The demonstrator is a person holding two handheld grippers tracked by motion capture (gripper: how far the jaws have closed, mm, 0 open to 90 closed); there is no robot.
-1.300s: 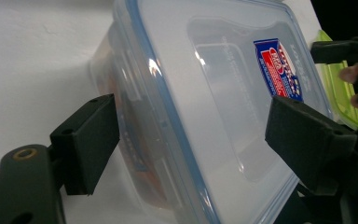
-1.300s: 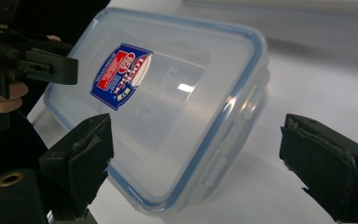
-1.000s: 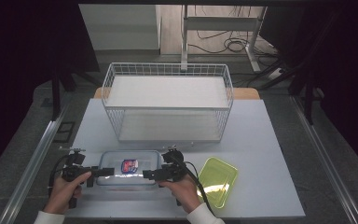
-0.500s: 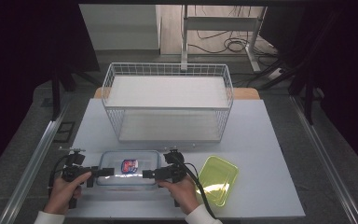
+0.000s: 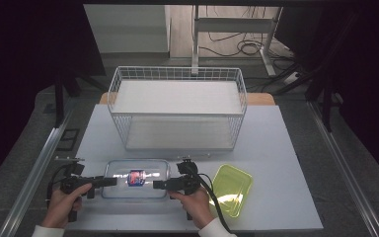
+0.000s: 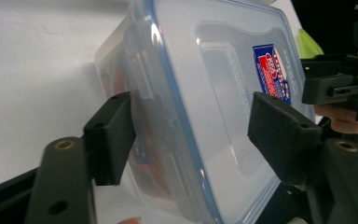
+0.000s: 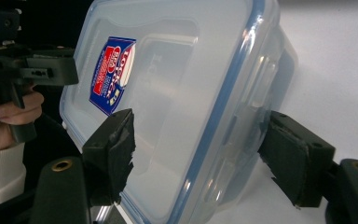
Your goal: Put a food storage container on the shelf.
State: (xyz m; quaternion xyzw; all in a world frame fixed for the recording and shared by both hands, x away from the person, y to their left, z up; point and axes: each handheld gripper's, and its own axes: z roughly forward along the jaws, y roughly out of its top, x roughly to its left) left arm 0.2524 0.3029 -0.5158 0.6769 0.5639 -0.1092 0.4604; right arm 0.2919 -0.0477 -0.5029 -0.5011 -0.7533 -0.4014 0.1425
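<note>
Barely anything has shifted: both hands hold position at the near edge of the desk (image 5: 286,148). Left gripper (image 6: 191,135) and right gripper (image 7: 200,154) each straddle an end of the clear lidded container (image 5: 135,178), fingers spread, not yet clamped, so lifting looks imminent.

High view looks down at the table (image 5: 286,148) from the person's side; both gripper views sit super close, sharing the clear container (image 6: 223,107) from opposite ends.
</note>
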